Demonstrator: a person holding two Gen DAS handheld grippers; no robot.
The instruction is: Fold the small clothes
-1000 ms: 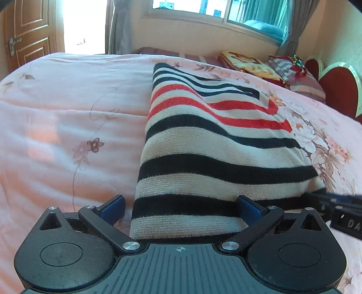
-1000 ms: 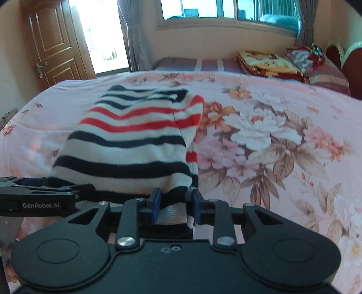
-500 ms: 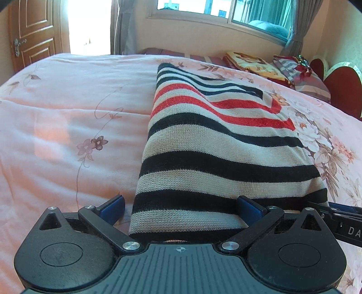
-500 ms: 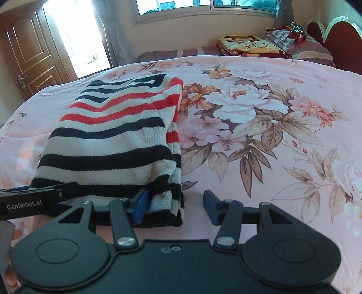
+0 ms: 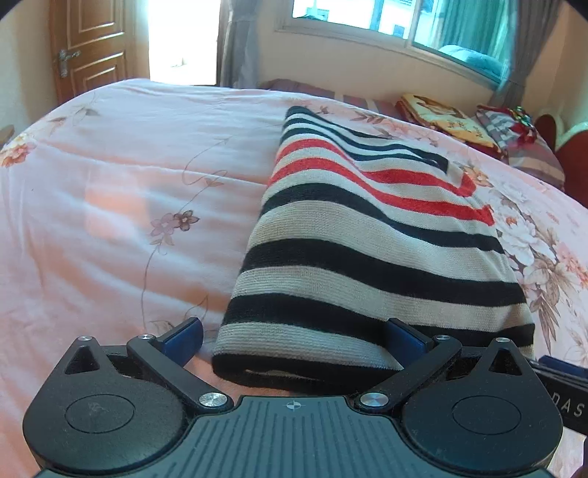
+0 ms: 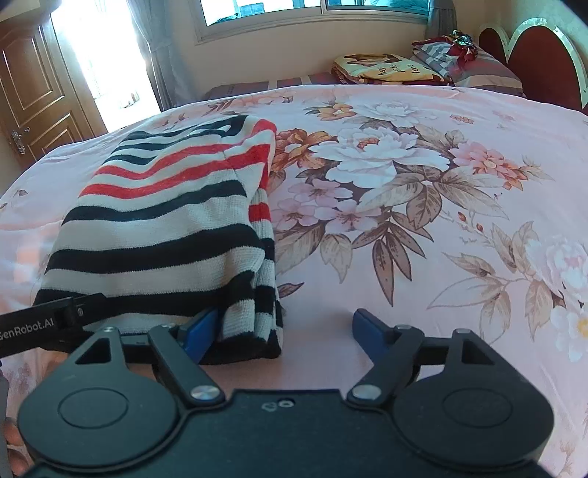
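A folded knit sweater (image 5: 367, 235) with black, cream and red stripes lies on the pink floral bedspread (image 5: 110, 220). My left gripper (image 5: 294, 342) stands open at the sweater's near edge, its blue pads wide apart, and the right one touches the knit. In the right wrist view the sweater (image 6: 165, 228) lies to the left. My right gripper (image 6: 286, 332) has its jaws opening. The sweater's near right corner rests loose between them, beside the left pad, with neither pad pressing on it. The left gripper's black side (image 6: 55, 320) shows at the left edge.
Folded blankets (image 6: 382, 70) and pillows (image 6: 474, 62) are stacked at the head of the bed, by a red headboard (image 6: 544, 62). A wooden door (image 6: 33, 99) and a bright doorway are at the back left, and a window (image 5: 404, 22) above the bed's far side.
My right gripper has gone from shut on the sweater's near right corner to wide open. The corner now lies on the bed. The left gripper has stayed open.
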